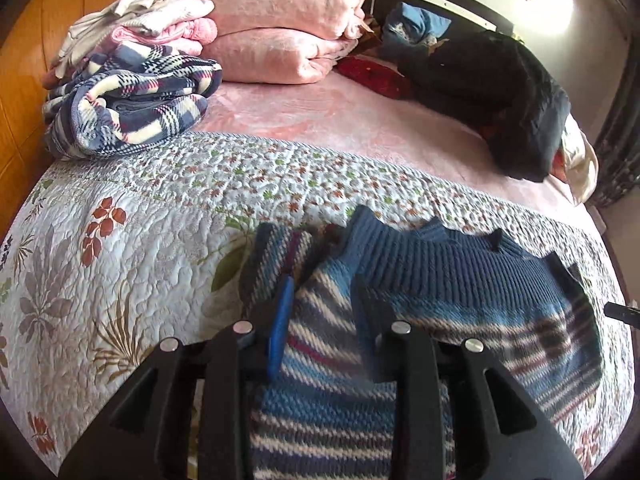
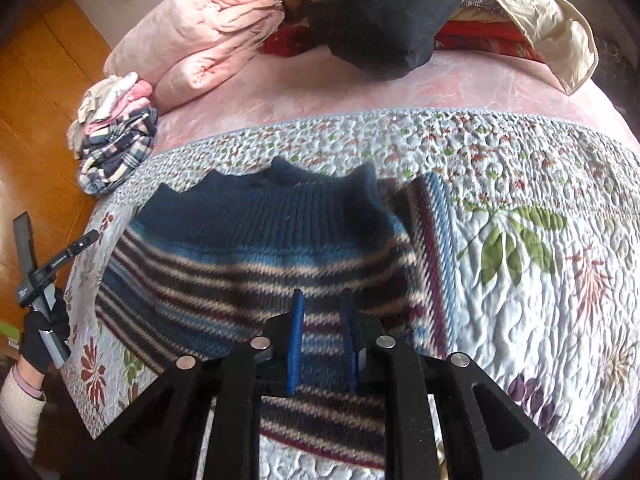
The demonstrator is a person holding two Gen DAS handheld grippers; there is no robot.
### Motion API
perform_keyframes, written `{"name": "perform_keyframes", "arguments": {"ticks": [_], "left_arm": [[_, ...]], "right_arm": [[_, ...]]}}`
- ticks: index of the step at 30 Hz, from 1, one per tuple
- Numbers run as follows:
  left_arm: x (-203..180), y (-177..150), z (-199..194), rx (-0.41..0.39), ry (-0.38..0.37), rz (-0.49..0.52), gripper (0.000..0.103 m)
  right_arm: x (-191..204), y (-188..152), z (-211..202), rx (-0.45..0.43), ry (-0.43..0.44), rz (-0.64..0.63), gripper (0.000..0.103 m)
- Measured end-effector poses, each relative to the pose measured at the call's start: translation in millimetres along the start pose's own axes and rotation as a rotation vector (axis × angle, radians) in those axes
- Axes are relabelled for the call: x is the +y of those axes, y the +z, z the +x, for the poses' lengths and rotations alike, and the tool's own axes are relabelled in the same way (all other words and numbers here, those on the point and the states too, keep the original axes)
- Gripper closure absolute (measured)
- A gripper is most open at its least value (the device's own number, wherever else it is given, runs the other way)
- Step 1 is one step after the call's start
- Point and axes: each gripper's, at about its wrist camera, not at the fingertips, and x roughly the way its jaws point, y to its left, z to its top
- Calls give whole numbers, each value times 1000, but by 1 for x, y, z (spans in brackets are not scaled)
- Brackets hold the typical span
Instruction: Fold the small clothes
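A floral quilt (image 2: 520,208) covers the near half of the bed, pink sheet beyond. The striped knit sweater (image 2: 248,248) lies flat on it, ribbed hem toward twelve o'clock. A folded pile (image 1: 132,80) sits at ten o'clock. Left gripper (image 1: 324,312) and right gripper (image 2: 322,320) hover over the sweater, jaws apart (nothing held)

sweater (image 2: 256,248): blue, cream, maroon stripes | quilt (image 2: 540,280): white floral
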Motion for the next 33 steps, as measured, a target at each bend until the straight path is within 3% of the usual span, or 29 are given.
{"name": "perform_keyframes", "arguments": {"ticks": [6,8,11,20,22,24,26,33], "left_arm": [[-24,-41,15,79,4,111,69],[-22,-48,27,119,-2,103,69],[-16,-57,44,162,22,92,68],[-8,-58,52,182,13,53,66],[-12,-53,46,192,21,47,67],[-17,-48,36,182,-17,32,61],[-26,-43,29,176,-14,35,53],[-55,-36,38,190,-39,65,46]], "right_arm": [[-12,-38,16,63,-63,17,83],[-23,-46,26,91,-89,35,83],[-39,-54,37,112,-60,90,84],[-42,-58,42,117,-44,94,84],[-39,-54,32,110,-22,109,79],[-38,-48,13,63,-7,105,49],[-41,-41,2,36,-39,105,38],[-78,-29,20,98,-25,202,37]]}}
